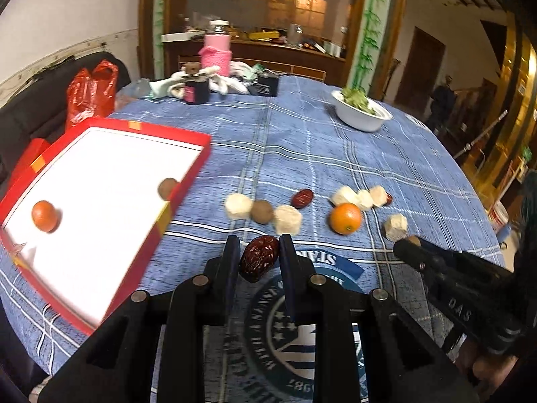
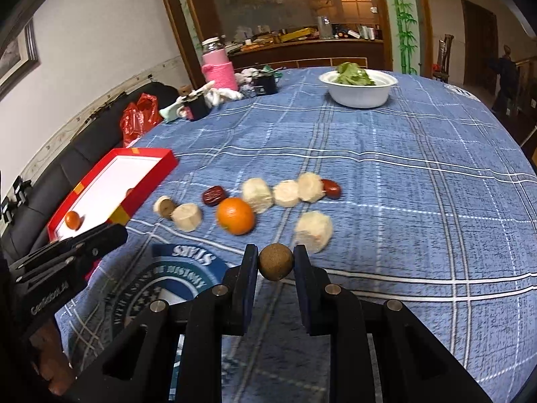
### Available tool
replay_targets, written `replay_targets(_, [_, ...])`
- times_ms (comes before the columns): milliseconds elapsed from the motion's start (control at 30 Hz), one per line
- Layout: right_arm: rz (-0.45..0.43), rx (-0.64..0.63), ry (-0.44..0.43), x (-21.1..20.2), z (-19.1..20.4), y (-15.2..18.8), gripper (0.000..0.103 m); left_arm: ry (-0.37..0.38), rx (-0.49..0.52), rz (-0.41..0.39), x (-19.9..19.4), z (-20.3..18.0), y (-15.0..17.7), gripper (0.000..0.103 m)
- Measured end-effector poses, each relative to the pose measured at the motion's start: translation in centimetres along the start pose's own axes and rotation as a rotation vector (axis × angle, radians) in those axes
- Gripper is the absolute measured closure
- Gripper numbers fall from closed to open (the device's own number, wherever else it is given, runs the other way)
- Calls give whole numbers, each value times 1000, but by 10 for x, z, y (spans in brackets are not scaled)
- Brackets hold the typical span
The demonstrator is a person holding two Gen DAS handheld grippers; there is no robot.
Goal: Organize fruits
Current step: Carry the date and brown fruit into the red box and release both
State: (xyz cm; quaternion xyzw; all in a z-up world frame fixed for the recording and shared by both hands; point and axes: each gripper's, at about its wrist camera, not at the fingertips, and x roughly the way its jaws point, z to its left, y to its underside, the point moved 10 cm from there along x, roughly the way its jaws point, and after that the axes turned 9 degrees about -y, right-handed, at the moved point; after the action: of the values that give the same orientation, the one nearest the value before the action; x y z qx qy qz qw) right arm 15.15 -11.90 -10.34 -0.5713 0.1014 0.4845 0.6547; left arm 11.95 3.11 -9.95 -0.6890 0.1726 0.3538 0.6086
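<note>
Round desk [image 1: 335,154] under a blue plaid cloth, dim room behind. Left tool [image 1: 258,252] is clamped on a wrinkled dark-red dried date [image 1: 259,258], pinched across its width; its long axis tilts from upper right to lower left. Right tool [image 2: 276,262] grips a round brown longan [image 2: 276,266], no axis to speak of. Both are lifted clear, presumably bound for the red-rimmed white-floored box [image 1: 188,137] at left, which holds an orange and a brown fruit. Other pieces lie loose mid-desk.

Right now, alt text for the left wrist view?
The left claw grips a wrinkled red date above a blue plaid tablecloth. A red-rimmed tray at left holds an orange and a brown longan.
</note>
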Motion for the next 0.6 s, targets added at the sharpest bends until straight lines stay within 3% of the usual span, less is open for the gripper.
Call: replay_targets(600, [15, -117, -90, 16, 88, -9, 81, -133, -181, -76, -16, 94, -27, 82])
